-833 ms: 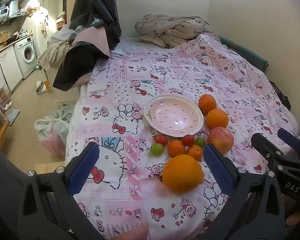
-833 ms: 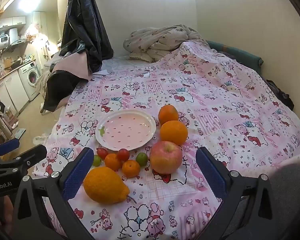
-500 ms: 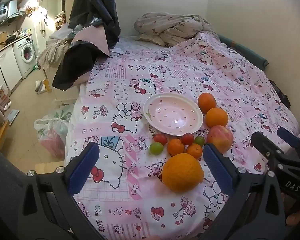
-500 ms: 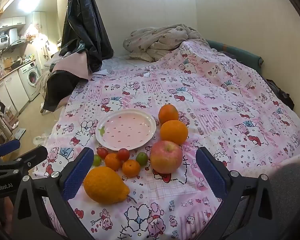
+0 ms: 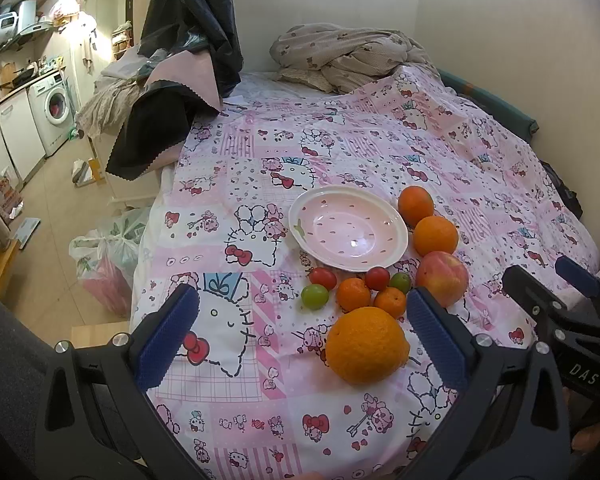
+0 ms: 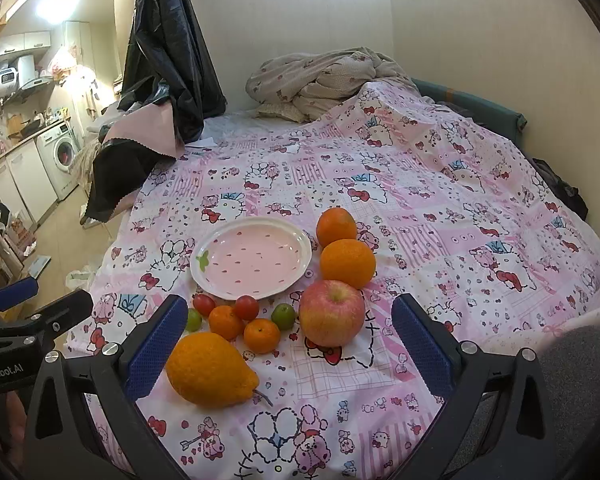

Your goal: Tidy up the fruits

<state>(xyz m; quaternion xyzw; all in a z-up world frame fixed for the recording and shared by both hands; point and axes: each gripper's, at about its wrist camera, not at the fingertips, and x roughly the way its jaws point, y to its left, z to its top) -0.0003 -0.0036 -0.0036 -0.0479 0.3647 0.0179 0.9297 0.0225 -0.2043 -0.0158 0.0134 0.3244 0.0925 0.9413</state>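
An empty pink plate (image 5: 348,227) (image 6: 252,258) lies on the Hello Kitty bedspread (image 5: 300,148). Beside it lie two oranges (image 5: 436,235) (image 6: 347,263), an apple (image 5: 442,278) (image 6: 332,312), a large knobby orange (image 5: 366,345) (image 6: 210,370), two small mandarins (image 5: 354,294) (image 6: 262,335), cherry tomatoes (image 5: 323,278) (image 6: 247,307) and green fruits (image 5: 314,297) (image 6: 284,315). My left gripper (image 5: 300,332) is open and empty, near the large orange. My right gripper (image 6: 286,340) is open and empty, near the apple.
A crumpled blanket (image 5: 348,56) lies at the bed's far end by the wall. Dark and pink fabric (image 5: 172,92) hangs over the bed's left corner. Plastic bags (image 5: 104,256) sit on the floor left of the bed. The bed's left edge drops off.
Both views have shifted only slightly; the fruits and plate have not moved, and both grippers stay open.
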